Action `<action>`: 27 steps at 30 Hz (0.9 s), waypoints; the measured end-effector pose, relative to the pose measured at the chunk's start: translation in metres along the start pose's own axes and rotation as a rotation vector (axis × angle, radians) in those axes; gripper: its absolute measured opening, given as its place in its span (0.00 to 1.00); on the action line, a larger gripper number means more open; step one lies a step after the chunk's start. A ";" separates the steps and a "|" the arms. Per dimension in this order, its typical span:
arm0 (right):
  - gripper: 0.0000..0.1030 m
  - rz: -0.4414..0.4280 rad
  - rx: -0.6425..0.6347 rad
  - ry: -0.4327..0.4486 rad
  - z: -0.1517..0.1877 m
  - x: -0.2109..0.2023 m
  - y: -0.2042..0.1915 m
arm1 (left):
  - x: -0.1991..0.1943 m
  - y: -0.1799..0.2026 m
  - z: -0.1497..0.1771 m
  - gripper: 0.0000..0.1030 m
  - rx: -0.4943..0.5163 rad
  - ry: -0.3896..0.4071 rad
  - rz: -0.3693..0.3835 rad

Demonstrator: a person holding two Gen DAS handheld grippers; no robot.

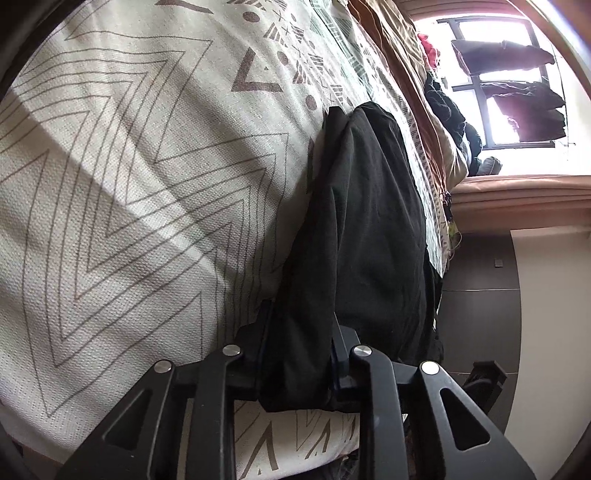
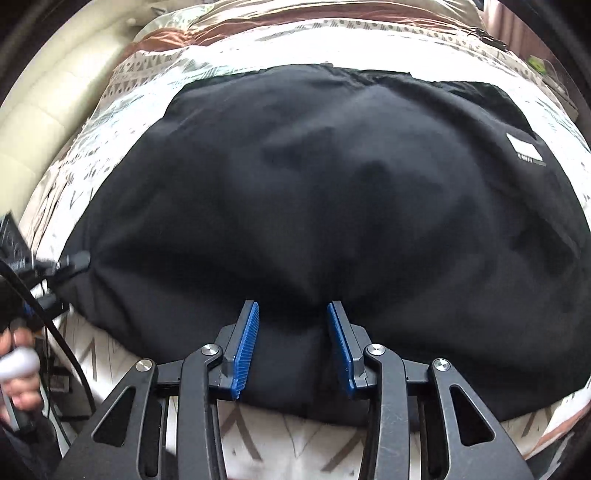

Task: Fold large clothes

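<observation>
Underneath everything lies a bed cover (image 1: pixel 122 206), cream with grey zigzag and triangle prints, filling the left and centre of the left wrist view and edging the frame in the right wrist view. A brown satin quilt (image 2: pixel 229 26) runs along the top of the right wrist view, with a padded cream headboard (image 2: pixel 44 110) at the upper left. In the left wrist view, a bright window (image 1: pixel 498 85) with dark clothes hanging before it sits at the upper right, and a dark cabinet front (image 1: pixel 480 295) stands at the right.

The black garment (image 2: pixel 314 192) spreads flat across the middle of the right wrist view, on the bed cover. A white rectangular label (image 2: pixel 526 149) lies near its upper right edge; its print is too small to read.

The left gripper (image 1: pixel 295 354), at the bottom centre of its view, pinches a bunched edge of the garment between its fingers. The right gripper (image 2: pixel 291 325) has its blue pads (image 2: pixel 246 350) still apart, a raised fold of the garment between them; whether they press it I cannot tell. A hand (image 2: pixel 16 369) shows at the lower left.
</observation>
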State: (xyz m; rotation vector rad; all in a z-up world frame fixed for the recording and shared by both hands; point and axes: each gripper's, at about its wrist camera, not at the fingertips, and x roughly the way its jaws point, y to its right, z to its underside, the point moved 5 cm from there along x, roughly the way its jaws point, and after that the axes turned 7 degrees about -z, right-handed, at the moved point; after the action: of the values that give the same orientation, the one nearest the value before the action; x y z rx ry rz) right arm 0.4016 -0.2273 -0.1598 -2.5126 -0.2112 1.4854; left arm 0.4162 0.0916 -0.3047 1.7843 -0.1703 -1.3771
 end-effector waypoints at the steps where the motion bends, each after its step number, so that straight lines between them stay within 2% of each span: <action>1: 0.35 -0.001 0.009 0.005 -0.007 0.002 0.004 | 0.000 0.000 0.000 0.25 -0.002 -0.001 0.000; 4: 0.35 -0.008 0.037 0.010 -0.026 0.012 0.013 | 0.000 0.000 0.000 0.25 -0.008 0.000 -0.002; 10: 0.26 0.006 0.049 0.030 -0.066 0.032 0.012 | 0.001 -0.005 0.004 0.25 -0.033 0.012 0.000; 14: 0.26 0.039 0.053 0.043 -0.085 0.047 0.020 | 0.000 -0.006 0.007 0.25 -0.041 0.030 -0.003; 19: 0.26 0.036 0.048 0.062 -0.109 0.065 0.025 | -0.002 -0.007 0.008 0.25 -0.058 0.024 0.014; 24: 0.26 0.020 0.040 0.075 -0.123 0.072 0.029 | -0.014 -0.001 0.009 0.23 -0.053 0.042 0.053; 27: 0.26 0.034 0.054 0.080 -0.118 0.056 0.027 | -0.022 0.004 0.012 0.21 -0.046 0.057 0.091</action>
State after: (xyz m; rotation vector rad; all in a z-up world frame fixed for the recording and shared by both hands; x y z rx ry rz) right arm 0.5327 -0.2540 -0.1588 -2.5385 -0.1137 1.3807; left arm 0.3986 0.0952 -0.2863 1.7547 -0.1855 -1.2553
